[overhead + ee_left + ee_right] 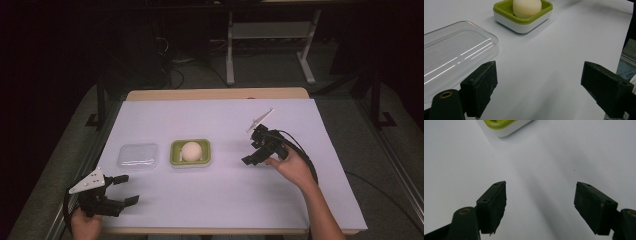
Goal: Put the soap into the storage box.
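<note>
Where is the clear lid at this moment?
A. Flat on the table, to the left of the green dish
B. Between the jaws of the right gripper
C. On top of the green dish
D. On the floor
A: in the high view the clear lid lies flat on the table, left of the green dish that holds a pale ball, and apart from it.

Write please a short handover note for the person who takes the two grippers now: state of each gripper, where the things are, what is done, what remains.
Left gripper: open, holding nothing, at the near left corner of the table, pointing toward the clear lid.
Right gripper: open, holding nothing, right of the green dish, jaws aimed at it.
Things: the dish sits mid-table with a pale round ball inside; the lid lies flat just left of the dish, apart from it.
Done: nothing gripped so far.
Left: probably pick up the lid and set it on the dish.
</note>
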`<move>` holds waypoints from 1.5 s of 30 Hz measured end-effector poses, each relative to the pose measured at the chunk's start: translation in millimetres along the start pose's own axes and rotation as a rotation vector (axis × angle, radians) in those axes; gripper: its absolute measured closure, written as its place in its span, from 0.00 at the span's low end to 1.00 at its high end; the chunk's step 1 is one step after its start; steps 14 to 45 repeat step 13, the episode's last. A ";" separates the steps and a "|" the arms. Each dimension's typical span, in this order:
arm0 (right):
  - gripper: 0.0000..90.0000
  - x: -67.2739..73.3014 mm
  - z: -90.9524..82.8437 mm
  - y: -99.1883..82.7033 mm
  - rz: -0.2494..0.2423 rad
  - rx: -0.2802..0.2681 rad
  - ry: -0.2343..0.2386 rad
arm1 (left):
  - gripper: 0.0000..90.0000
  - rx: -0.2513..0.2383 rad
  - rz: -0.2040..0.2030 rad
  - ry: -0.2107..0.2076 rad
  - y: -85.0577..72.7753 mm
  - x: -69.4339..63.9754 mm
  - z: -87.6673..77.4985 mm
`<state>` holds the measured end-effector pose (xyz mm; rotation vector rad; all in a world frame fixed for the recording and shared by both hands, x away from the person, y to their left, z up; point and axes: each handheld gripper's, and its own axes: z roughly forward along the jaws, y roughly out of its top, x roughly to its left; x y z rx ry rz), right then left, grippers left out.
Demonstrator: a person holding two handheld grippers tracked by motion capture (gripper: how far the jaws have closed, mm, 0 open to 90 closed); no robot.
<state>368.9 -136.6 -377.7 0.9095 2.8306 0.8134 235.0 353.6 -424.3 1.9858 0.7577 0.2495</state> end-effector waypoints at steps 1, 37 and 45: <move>0.28 0.0 -1.1 -3.2 0.009 0.006 0.002 | 0.14 -0.001 -0.002 0.000 -0.1 0.0 0.1; 0.25 12.1 -10.8 -48.1 0.046 -0.045 -0.033 | 0.14 0.006 0.000 0.000 -0.2 0.2 1.3; 0.25 12.1 -10.8 -48.1 0.046 -0.045 -0.033 | 0.14 0.006 0.000 0.000 -0.2 0.2 1.3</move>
